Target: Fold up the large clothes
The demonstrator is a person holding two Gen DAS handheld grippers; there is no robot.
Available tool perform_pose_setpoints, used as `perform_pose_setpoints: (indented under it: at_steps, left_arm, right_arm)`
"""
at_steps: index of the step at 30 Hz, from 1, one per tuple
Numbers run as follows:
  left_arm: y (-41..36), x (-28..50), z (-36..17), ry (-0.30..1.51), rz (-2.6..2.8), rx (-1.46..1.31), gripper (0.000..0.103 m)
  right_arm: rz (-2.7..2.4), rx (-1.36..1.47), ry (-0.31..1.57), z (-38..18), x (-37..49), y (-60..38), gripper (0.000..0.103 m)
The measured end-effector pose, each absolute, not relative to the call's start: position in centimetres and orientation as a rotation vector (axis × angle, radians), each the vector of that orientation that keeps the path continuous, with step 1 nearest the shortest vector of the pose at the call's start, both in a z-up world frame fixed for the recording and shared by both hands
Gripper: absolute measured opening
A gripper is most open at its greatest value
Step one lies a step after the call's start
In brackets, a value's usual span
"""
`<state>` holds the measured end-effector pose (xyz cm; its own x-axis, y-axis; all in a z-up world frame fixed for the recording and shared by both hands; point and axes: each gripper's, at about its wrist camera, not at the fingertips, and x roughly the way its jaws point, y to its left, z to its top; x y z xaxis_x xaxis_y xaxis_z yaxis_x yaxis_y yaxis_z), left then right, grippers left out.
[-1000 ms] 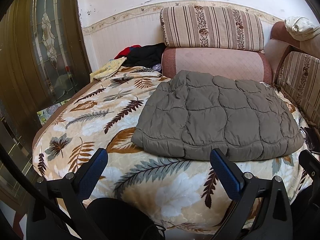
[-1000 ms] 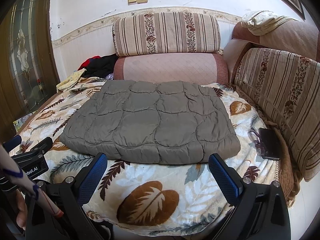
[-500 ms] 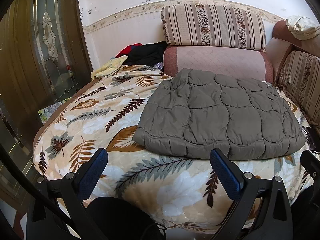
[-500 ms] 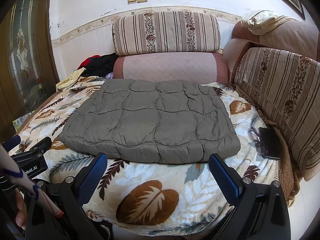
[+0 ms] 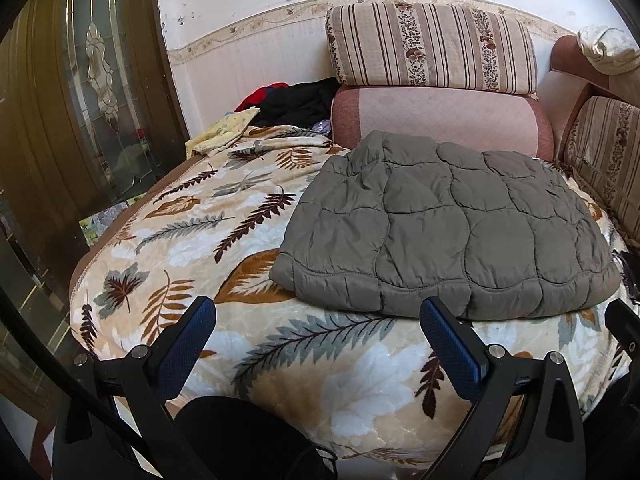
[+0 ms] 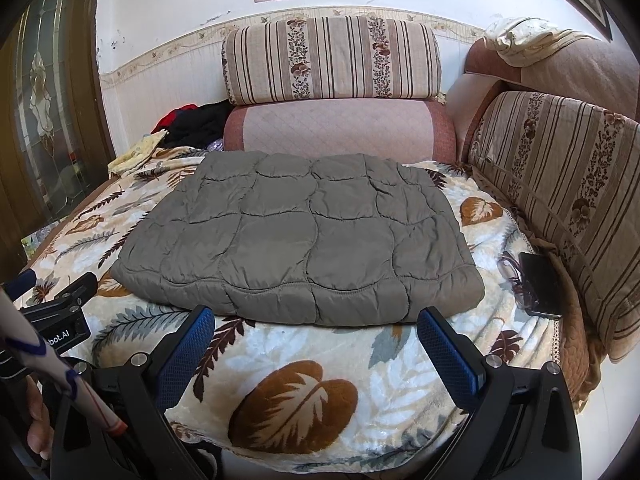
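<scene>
Your olive-grey quilted padded jacket (image 6: 304,236) lies folded into a flat, thick rectangle on the leaf-patterned fleece blanket (image 6: 296,396) that covers the sofa seat, its far edge close to the pink quilted backrest (image 6: 336,128) and its near hem running side to side, parallel to the seat's front edge. You hold both tools back over that front edge, clear of the cloth. The right gripper (image 6: 316,334) has its blue-padded fingers (image 6: 448,352) spread wide with nothing between them, and it faces the hem almost squarely, the jacket's long axis lying across its line of sight. The left gripper (image 5: 316,334) is likewise spread and empty; from it the jacket (image 5: 448,232) sits ahead and off to the right, with bare blanket (image 5: 192,240) straight in front. So the right hand looks the nearer to the bundle's middle, while the left lines up only with its left front corner. The fold appears largely done; any further fold would probably start from that near hem. A dark phone (image 6: 540,284) and spectacles (image 6: 512,276) rest at the seat's right edge, apart from the jacket.
</scene>
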<state>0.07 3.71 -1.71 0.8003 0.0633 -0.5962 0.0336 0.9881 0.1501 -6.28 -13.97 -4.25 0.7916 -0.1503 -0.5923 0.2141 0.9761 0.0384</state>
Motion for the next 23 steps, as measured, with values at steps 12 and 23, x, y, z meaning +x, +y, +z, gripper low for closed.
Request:
perform_pose_setpoints:
  at_steps: [12, 23]
  left_arm:
    - [3.0, -0.5, -0.4, 0.594, 0.051, 0.209, 0.102]
    - [1.9, -2.9, 1.4, 0.528, -0.002, 0.222, 0.102]
  right_arm:
    - [-0.188, 0.117, 0.600, -3.7, -5.2, -14.1, 0.103]
    - [-0.206, 0.134, 0.540, -2.1, -7.2, -14.7, 0.103]
